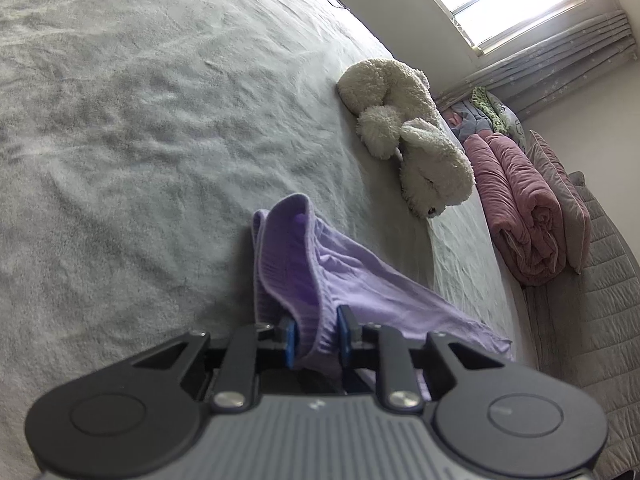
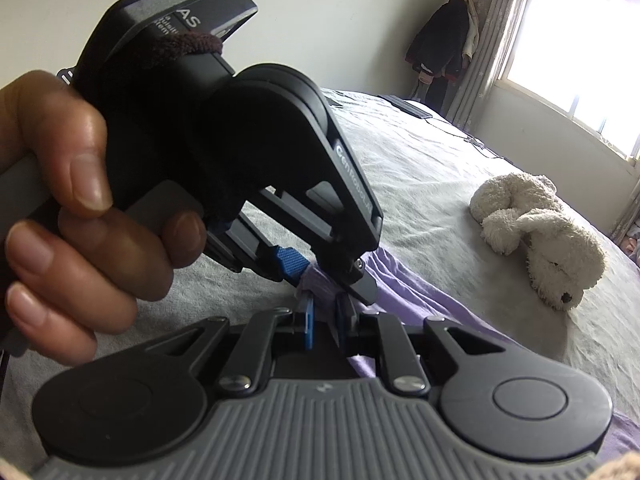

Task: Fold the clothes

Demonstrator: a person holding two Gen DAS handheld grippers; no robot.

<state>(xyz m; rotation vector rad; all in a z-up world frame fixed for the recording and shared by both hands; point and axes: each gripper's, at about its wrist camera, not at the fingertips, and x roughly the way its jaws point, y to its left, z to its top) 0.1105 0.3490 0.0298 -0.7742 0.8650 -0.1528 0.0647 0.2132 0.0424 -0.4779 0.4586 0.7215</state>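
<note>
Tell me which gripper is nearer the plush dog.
Hard to call: the left gripper and right gripper meet on the same bunch of purple cloth, with the plush dog well beyond both.

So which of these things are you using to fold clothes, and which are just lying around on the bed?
For the folding:
- purple garment, pinched by both grippers
- left gripper
- right gripper
- bed, the surface to work on

Just lying about:
- white plush dog
- rolled pink blanket
- dark clothes hanging by the curtain
</note>
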